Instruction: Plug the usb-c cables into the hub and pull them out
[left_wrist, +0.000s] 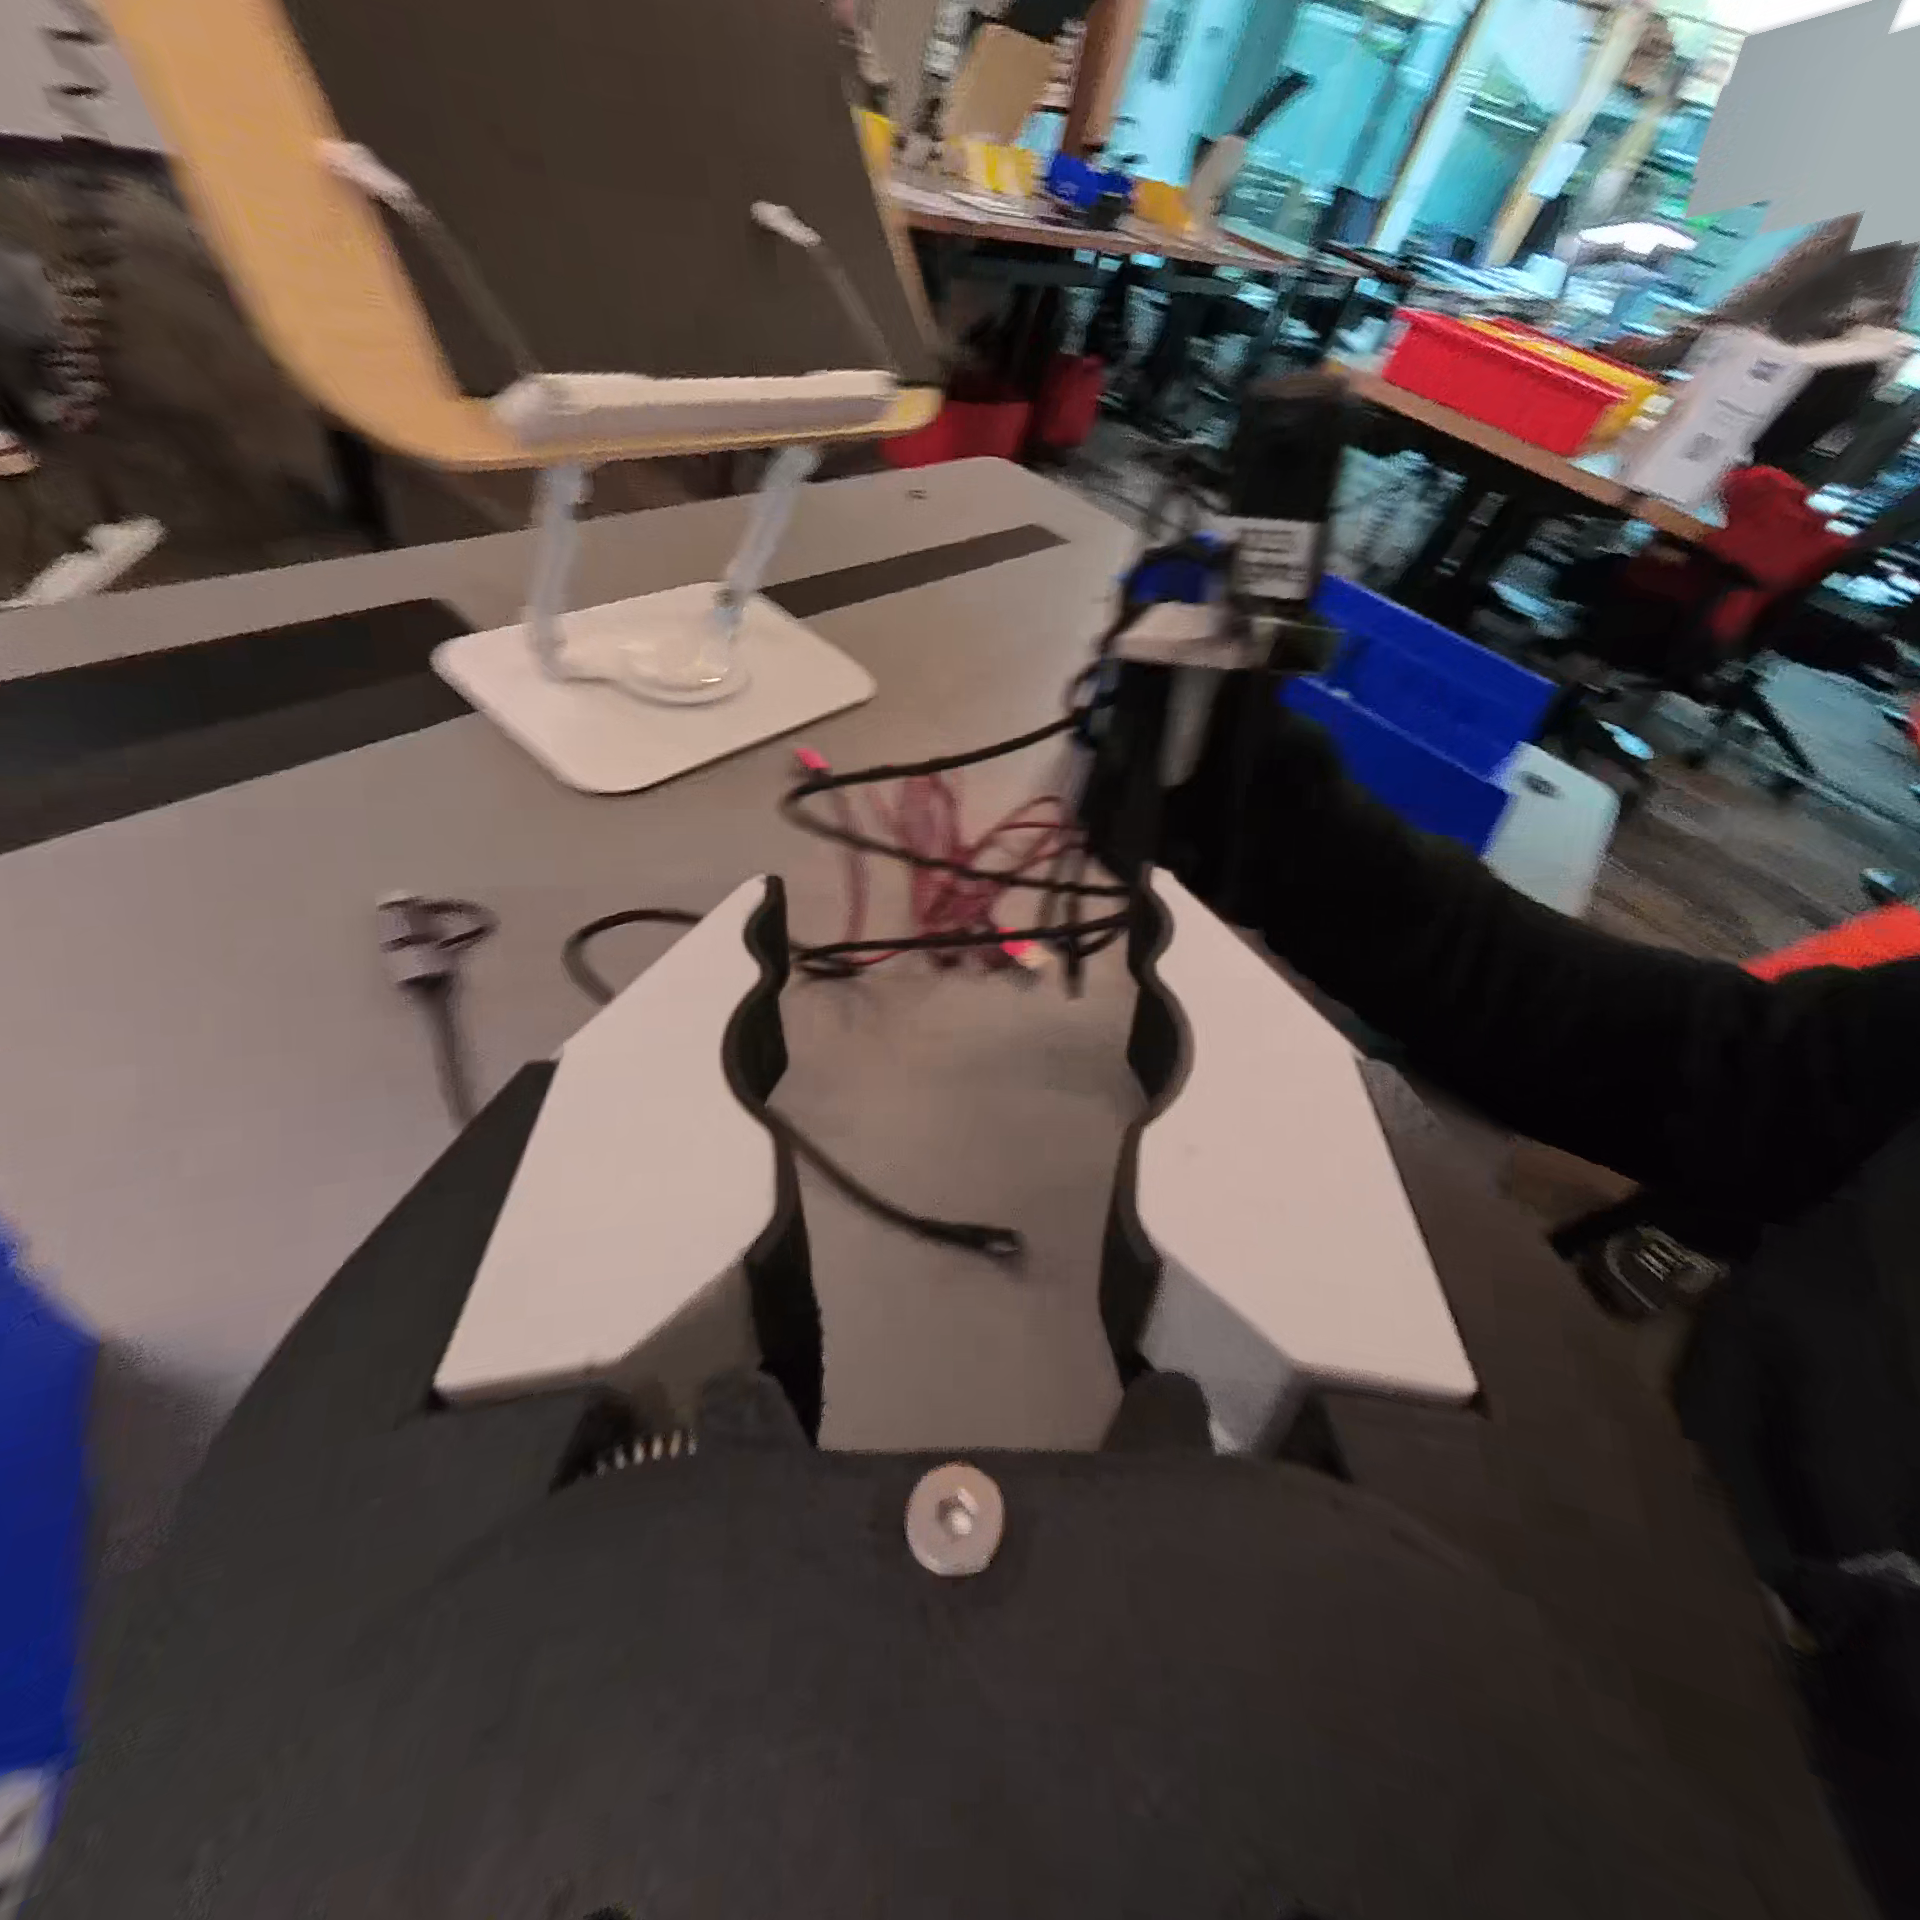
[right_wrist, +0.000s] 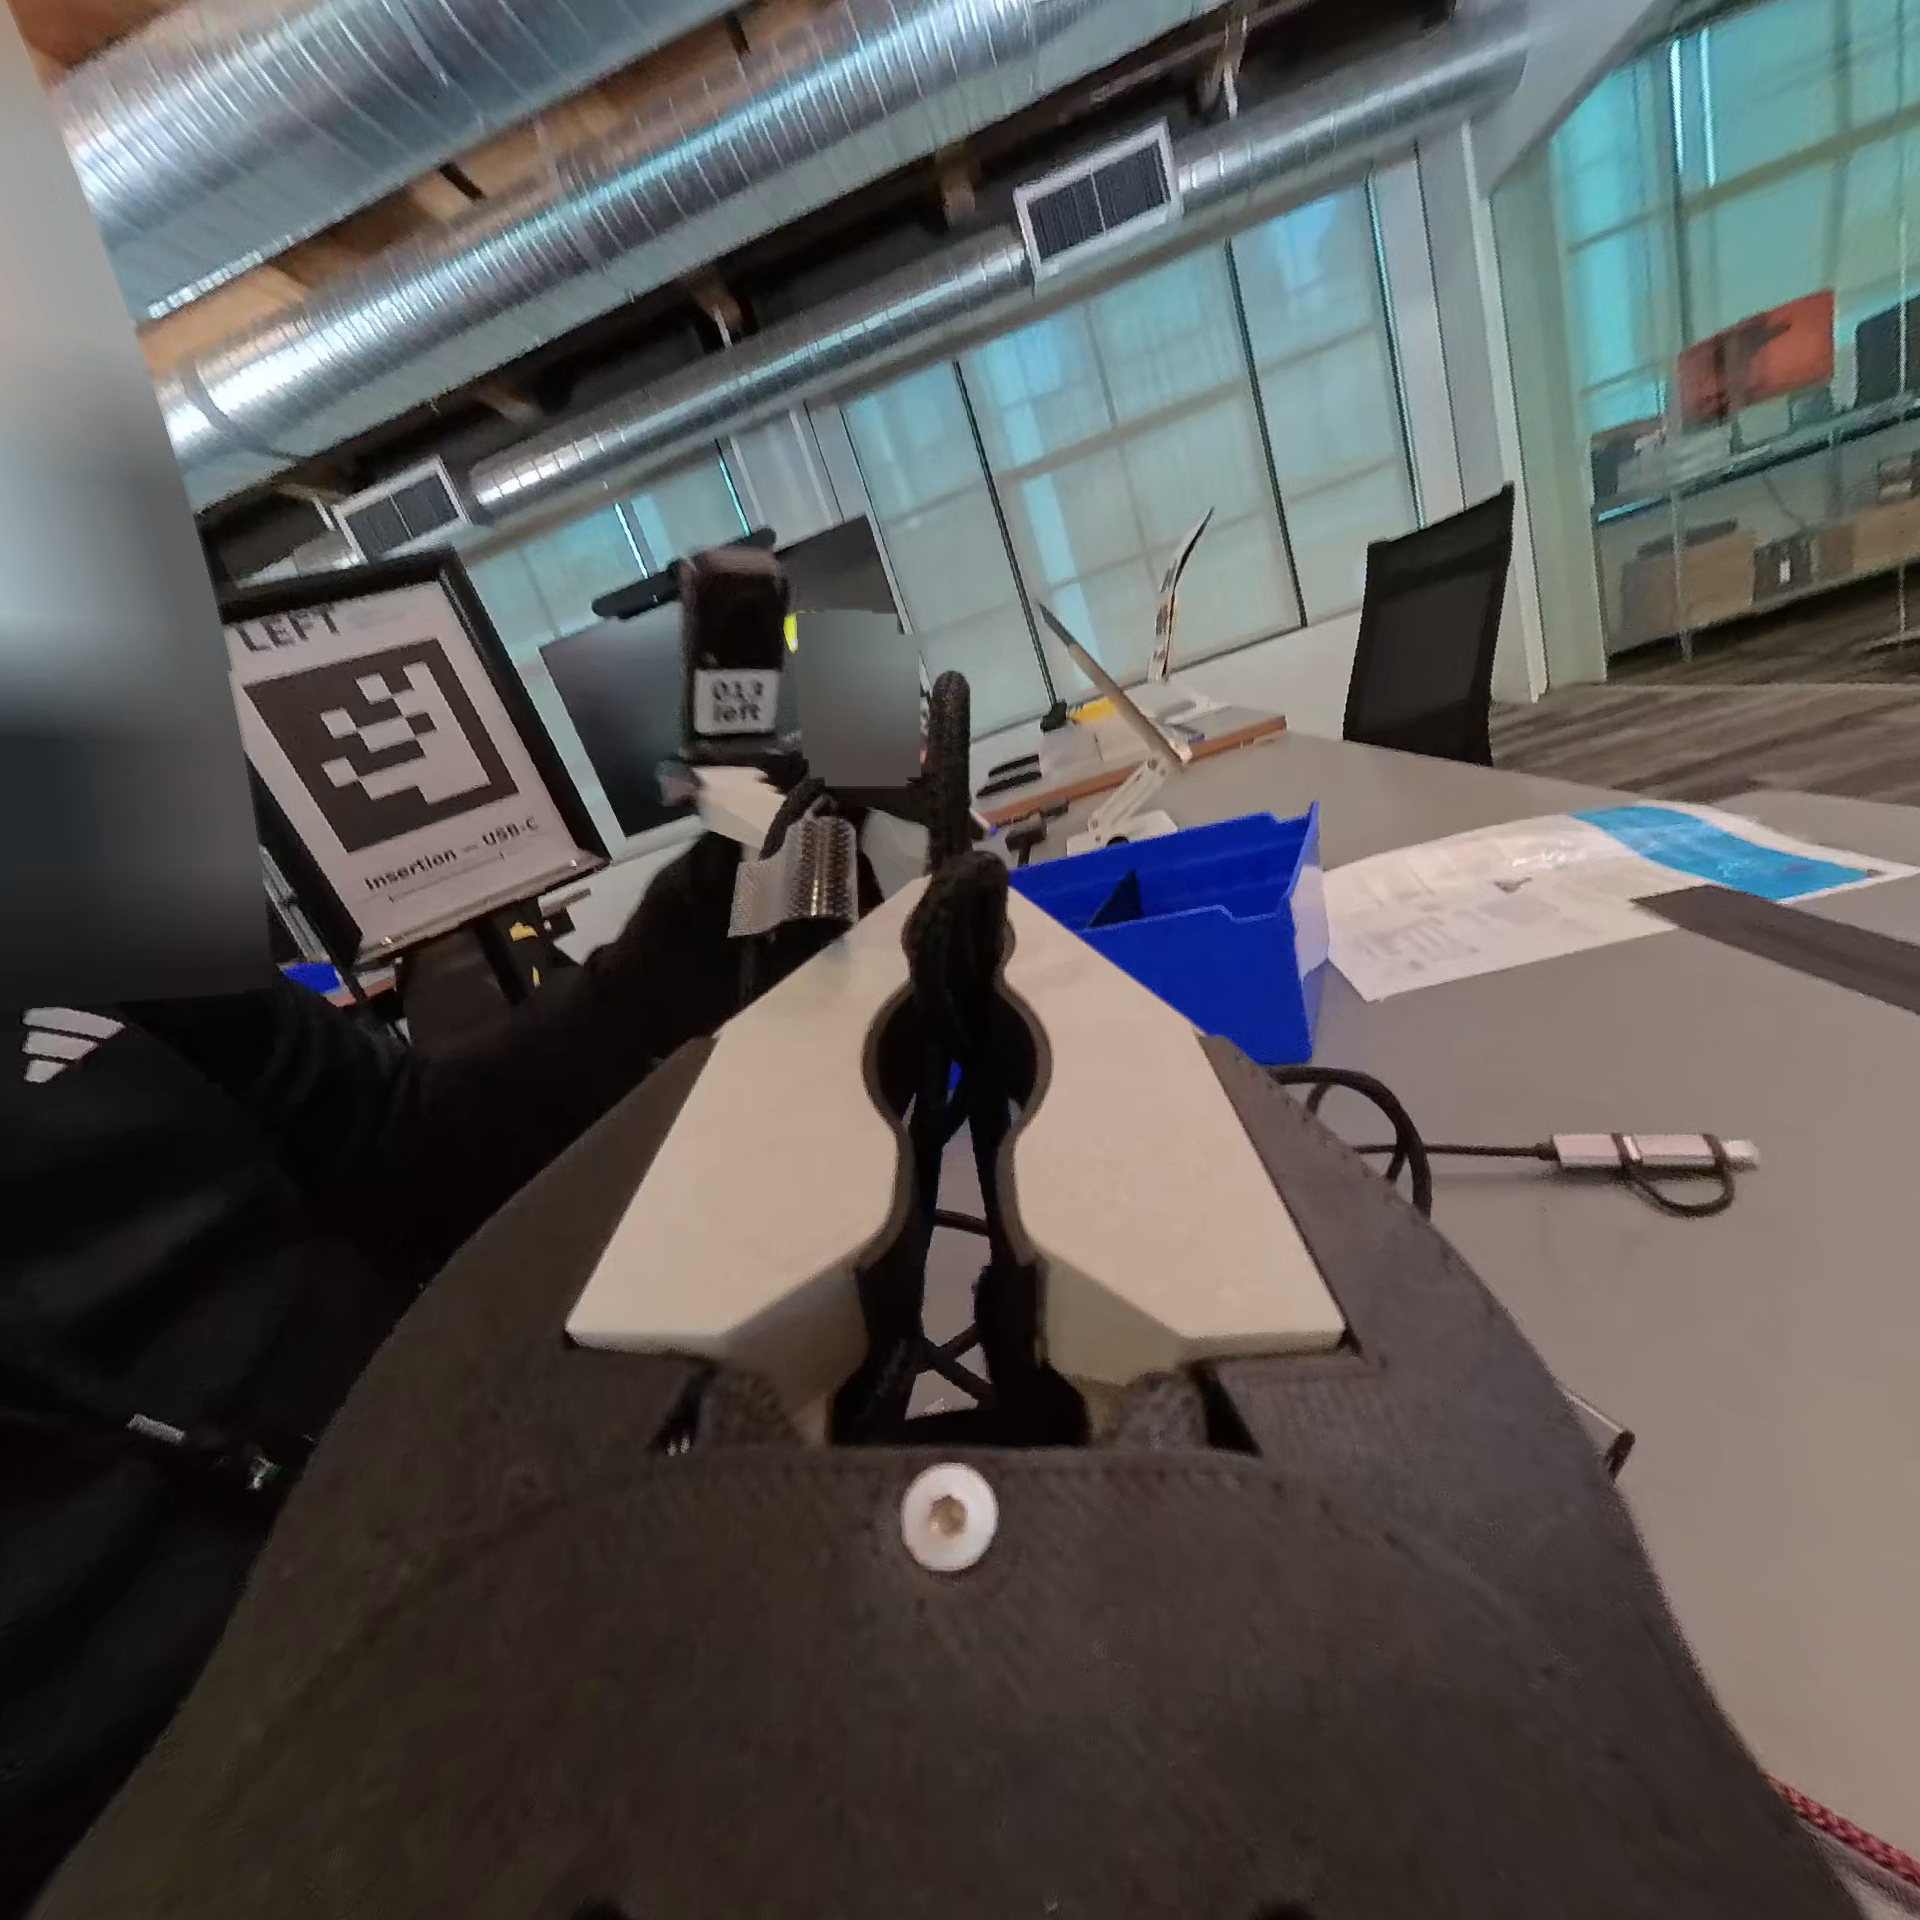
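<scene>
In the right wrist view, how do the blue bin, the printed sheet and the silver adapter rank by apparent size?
1. Blue bin and printed sheet: similar spans, so I leave them unranked.
2. Silver adapter: clearly smallest, although it lies nearer the camera.

black braided cable (right_wrist: 948, 748), red cable (left_wrist: 935, 842), blue bin (right_wrist: 1195, 914)

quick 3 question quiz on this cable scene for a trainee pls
1. True or false: the left gripper has its jaws shut on a cable.
2. What do the jaws of the right gripper hold? A) the blue bin B) a black braided cable C) a sheet of paper
3. Fill in: the loose cable bundle on the grey table beside the black cables is ____ in colour.

Key: 1 false, they are open and empty; 2 B; 3 red, the red cable.
</scene>
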